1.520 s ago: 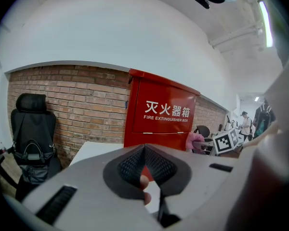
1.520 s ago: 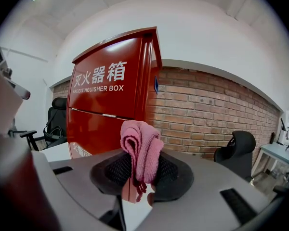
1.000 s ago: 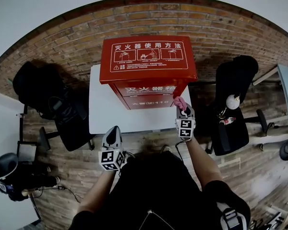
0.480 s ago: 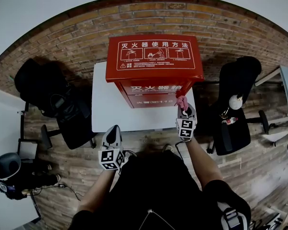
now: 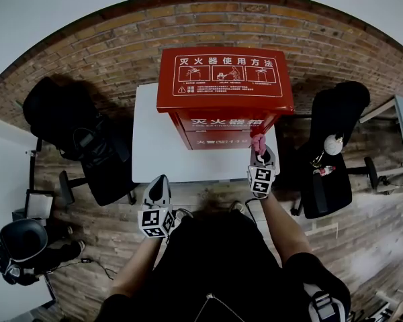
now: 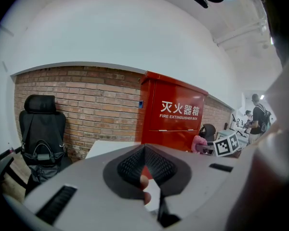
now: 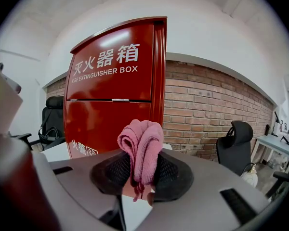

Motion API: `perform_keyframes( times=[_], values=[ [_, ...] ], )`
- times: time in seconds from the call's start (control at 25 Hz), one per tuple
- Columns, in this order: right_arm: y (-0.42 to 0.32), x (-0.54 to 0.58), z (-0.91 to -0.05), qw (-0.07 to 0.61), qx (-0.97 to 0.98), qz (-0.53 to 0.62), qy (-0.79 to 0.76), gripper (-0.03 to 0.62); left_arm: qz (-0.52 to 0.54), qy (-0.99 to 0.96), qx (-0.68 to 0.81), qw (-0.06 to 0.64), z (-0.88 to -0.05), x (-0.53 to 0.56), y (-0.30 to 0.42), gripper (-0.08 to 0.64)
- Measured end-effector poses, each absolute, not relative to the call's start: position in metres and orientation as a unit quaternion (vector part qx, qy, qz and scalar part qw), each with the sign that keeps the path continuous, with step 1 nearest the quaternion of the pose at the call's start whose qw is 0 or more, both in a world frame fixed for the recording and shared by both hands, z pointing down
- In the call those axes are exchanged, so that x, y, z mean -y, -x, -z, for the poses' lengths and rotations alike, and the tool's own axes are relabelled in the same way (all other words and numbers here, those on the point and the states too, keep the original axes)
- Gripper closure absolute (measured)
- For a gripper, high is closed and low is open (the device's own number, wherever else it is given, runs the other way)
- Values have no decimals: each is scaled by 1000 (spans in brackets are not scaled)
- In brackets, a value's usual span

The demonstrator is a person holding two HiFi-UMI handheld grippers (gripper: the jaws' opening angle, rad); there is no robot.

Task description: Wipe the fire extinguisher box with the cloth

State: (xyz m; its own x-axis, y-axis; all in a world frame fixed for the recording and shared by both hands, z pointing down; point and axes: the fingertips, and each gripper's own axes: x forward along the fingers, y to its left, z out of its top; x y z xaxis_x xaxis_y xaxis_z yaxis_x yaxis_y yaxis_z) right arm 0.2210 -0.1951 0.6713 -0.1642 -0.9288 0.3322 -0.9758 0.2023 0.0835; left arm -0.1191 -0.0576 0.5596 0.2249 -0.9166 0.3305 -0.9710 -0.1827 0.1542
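the fire extinguisher box is the biggest thing here: a tall red cabinet on a white table against the brick wall. it looks rigid and heavy, with smooth painted faces, so it should stay put under rubbing and need no holding. the left gripper hangs low and well back from the table, its 2 jaws pressed together on nothing. the right gripper is raised near the box's front right edge, apparently not yet touching, and pinches the pink cloth. the cloth is soft, light and bunched into folds. it is clamped at its lower part, so the loose top can flatten against the panel, though it could slip out under hard pressing.
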Motion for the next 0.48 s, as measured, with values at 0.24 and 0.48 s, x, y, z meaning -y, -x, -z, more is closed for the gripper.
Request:
perform_keyframes(
  times=[0.24, 0.48],
  values=[
    [-219, 196, -675, 136, 751, -65, -643, 479, -84, -759, 625, 164, -559, 51, 131, 541],
    [-209, 195, -677, 123, 744, -67, -654, 479, -87, -751, 632, 168, -563, 41, 142, 541]
  ],
)
